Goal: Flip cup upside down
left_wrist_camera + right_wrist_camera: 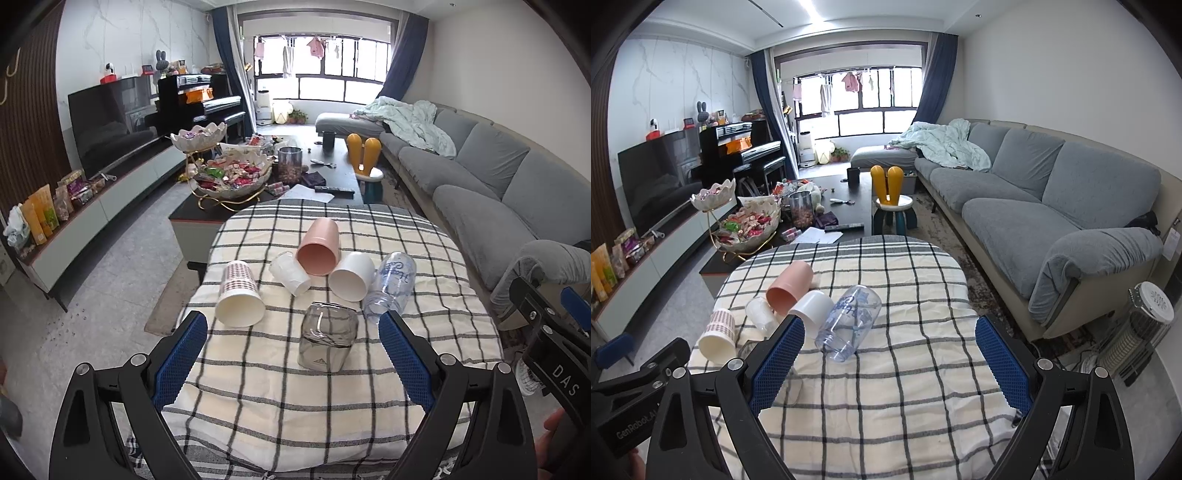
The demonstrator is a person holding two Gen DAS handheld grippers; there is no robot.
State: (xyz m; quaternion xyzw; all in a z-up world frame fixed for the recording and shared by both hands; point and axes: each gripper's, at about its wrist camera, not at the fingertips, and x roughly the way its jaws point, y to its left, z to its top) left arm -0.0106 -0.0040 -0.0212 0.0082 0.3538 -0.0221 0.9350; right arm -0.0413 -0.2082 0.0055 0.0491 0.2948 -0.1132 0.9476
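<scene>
The smoky grey glass cup [328,338] stands on the checked tablecloth [258,387] between the left gripper's [291,345] spread fingers, untouched; the right gripper [889,347] hangs open near the clear printed cup [849,325], lying on its side.

- In the right wrist view, the smoky grey glass cup [792,384] is mostly hidden behind the right hand-held gripper [890,356].
- The white plastic cup [809,312] is partly covered there.
- The near edge of the checked-cloth bench [295,424] is cut off.

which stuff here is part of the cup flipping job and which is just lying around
Job:
grey glass cup
checked paper cup
small clear cup
pink cup
white cup
clear printed cup
left gripper

Lying about:
snack bowls
remote
sofa
</scene>
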